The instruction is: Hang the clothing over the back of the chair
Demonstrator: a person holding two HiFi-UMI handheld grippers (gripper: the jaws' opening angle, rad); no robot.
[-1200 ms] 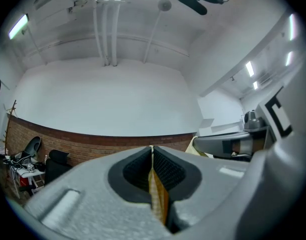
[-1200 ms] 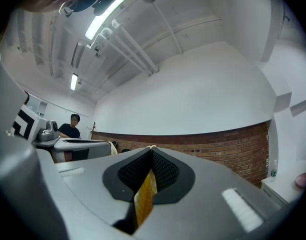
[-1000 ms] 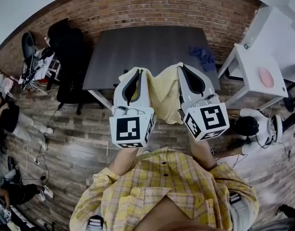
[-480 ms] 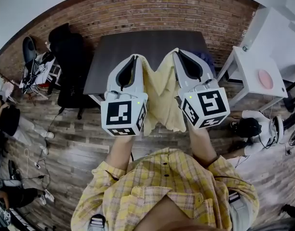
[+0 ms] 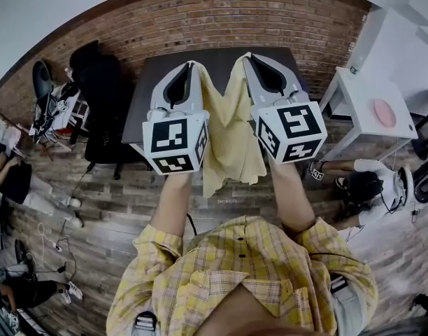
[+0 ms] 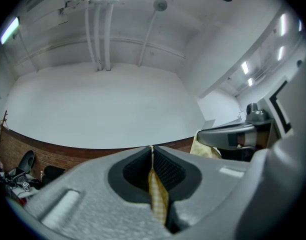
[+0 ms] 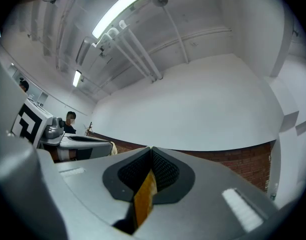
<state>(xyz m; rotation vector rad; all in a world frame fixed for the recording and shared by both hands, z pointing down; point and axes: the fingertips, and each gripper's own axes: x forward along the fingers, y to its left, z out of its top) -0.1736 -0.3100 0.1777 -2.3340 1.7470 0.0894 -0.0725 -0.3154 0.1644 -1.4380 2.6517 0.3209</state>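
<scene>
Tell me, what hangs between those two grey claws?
A yellow garment, its edges clamped in the left gripper and right gripper; the head view shows it.

Head view looks steeply down; all views share the brick wall (image 5: 221,12).

No words, numbers or brand names can be read anywhere; only black-and-white square patterns are shown on the marker cube (image 5: 173,144) of the left gripper (image 5: 191,64) and the marker cube (image 5: 289,131) of the right gripper (image 5: 246,59).
</scene>
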